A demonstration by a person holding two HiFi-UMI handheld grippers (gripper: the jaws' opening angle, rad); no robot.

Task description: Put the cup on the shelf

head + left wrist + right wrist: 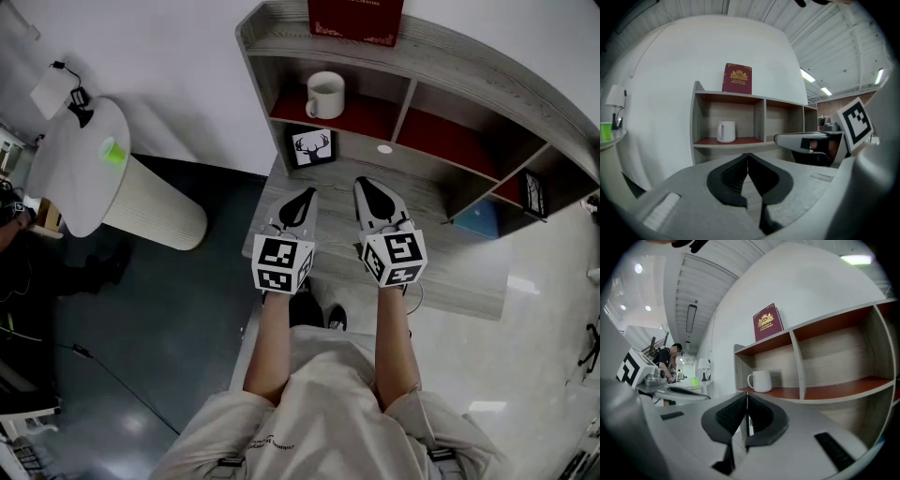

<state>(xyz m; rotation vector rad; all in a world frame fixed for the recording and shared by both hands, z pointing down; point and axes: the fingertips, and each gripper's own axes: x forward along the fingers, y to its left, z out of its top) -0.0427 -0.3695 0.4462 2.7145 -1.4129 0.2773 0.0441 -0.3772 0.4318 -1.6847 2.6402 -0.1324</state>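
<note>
A white cup [325,95] with a handle stands upright on the red floor of the left compartment of the grey shelf [405,98]; it also shows in the left gripper view as the cup [725,131] and in the right gripper view as the cup [761,381]. My left gripper [306,199] is shut and empty, held over the desk a short way in front of the shelf. My right gripper [370,187] is beside it, also shut with nothing in it. Both grippers are apart from the cup.
A dark red book [355,19] stands on top of the shelf. A framed deer picture [311,147] leans under the cup's compartment. A round white table [75,164] with a green cup [113,152] is at the left. A blue box [483,220] sits at the right.
</note>
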